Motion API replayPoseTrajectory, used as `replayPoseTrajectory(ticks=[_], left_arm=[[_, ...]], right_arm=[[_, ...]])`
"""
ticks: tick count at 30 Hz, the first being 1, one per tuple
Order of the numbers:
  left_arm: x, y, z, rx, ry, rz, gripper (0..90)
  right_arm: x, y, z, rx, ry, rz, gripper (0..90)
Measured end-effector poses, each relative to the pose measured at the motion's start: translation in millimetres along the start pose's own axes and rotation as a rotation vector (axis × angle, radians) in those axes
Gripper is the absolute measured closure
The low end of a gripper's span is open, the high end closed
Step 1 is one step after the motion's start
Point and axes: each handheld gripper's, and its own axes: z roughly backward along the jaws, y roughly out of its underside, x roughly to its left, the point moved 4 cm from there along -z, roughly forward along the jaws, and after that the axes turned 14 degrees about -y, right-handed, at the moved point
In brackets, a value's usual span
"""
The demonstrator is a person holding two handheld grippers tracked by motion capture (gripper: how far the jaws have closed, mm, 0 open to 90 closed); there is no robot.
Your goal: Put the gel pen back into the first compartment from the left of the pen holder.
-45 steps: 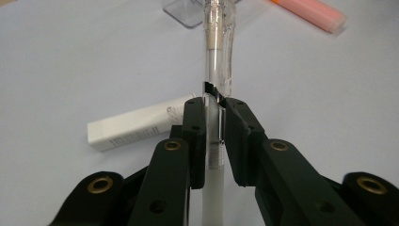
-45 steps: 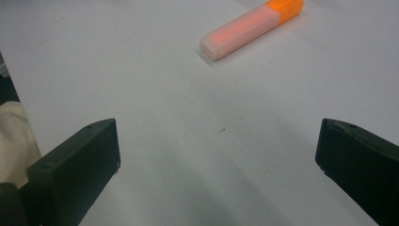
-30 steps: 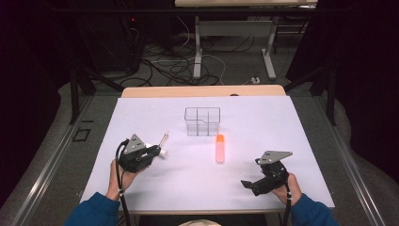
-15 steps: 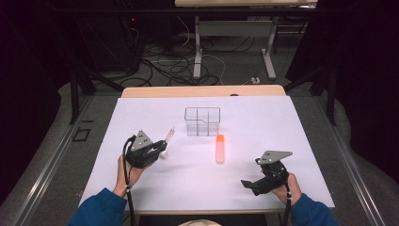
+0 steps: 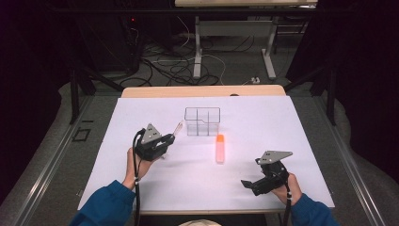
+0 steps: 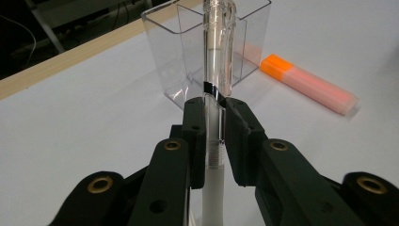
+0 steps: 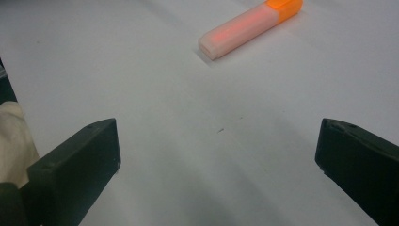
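Note:
My left gripper (image 5: pixel 165 140) (image 6: pixel 215 127) is shut on a clear-and-white pen (image 6: pixel 217 70) (image 5: pixel 177 128), whose clear end points toward a clear divided organizer box (image 5: pixel 202 121) (image 6: pixel 207 47) just ahead of it. An orange highlighter (image 5: pixel 219 148) (image 6: pixel 308 83) (image 7: pixel 249 26) lies flat on the white table, to the right of the box. My right gripper (image 5: pixel 249 184) (image 7: pixel 219 155) rests near the table's front right, open, with bare table between its jaws and the highlighter farther ahead.
The white table top (image 5: pixel 282 122) has a wooden strip (image 5: pixel 202 91) along its far edge. Beyond it stand dark floor, cables and desk legs (image 5: pixel 197 47). A blue sleeve (image 5: pixel 101 207) comes in at the front left.
My left gripper has carried the pen to the right and slightly away, closer to the organizer box. The right gripper and the highlighter have stayed where they were.

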Motion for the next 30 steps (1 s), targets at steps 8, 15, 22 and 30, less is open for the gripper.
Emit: replayPoseTrajectory(ticks=[8,15,22,30], left_arm=[[-2.5,-10.5,-13.8,-0.017,0.012,0.025,79.6],[-3.3,-21.5,-23.6,-0.043,0.017,0.039,79.6],[-5.1,-30.3,-33.9,-0.065,0.027,0.053,79.6],[-7.1,-39.7,-41.9,-0.088,0.046,0.074,79.5]], right_arm=[[0.1,0.0,0.3,-0.001,-0.001,0.001,0.0],[-0.3,-0.1,-0.6,-0.014,0.001,0.001,0.0],[-0.5,-0.1,-0.1,-0.013,0.000,0.007,0.0],[-0.8,-0.1,-0.7,-0.013,-0.005,0.006,0.1]])
